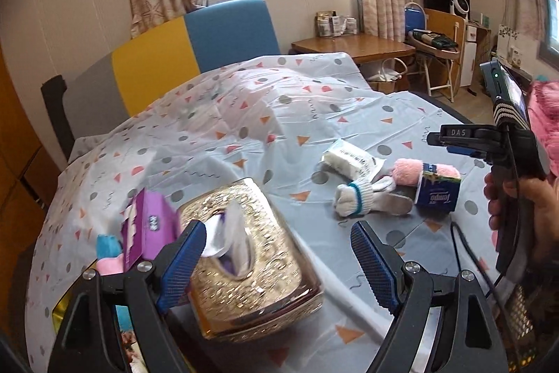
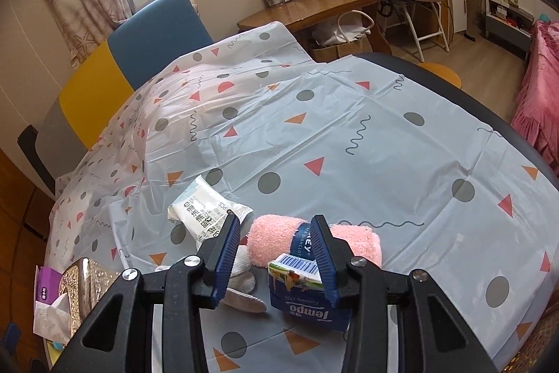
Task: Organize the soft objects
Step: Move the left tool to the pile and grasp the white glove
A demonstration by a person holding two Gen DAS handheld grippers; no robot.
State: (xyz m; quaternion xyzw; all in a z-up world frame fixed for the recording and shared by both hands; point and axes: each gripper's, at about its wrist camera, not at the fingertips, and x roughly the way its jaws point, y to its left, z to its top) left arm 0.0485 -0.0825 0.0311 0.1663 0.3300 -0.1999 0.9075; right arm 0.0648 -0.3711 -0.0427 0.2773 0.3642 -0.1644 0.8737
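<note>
Only left view shows gold tissue box (image 1: 251, 254), left hand-held gripper (image 1: 276, 254) wide, right hand-held gripper (image 2: 276, 254) narrow, empty.

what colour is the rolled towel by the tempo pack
Pink rolled towel with a dark blue band, clearest in the right wrist view.

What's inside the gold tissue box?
White tissue sticks up through the slot of the gold tissue box, with something purple just inside the opening. The rest of the contents is hidden by the lid.
</note>
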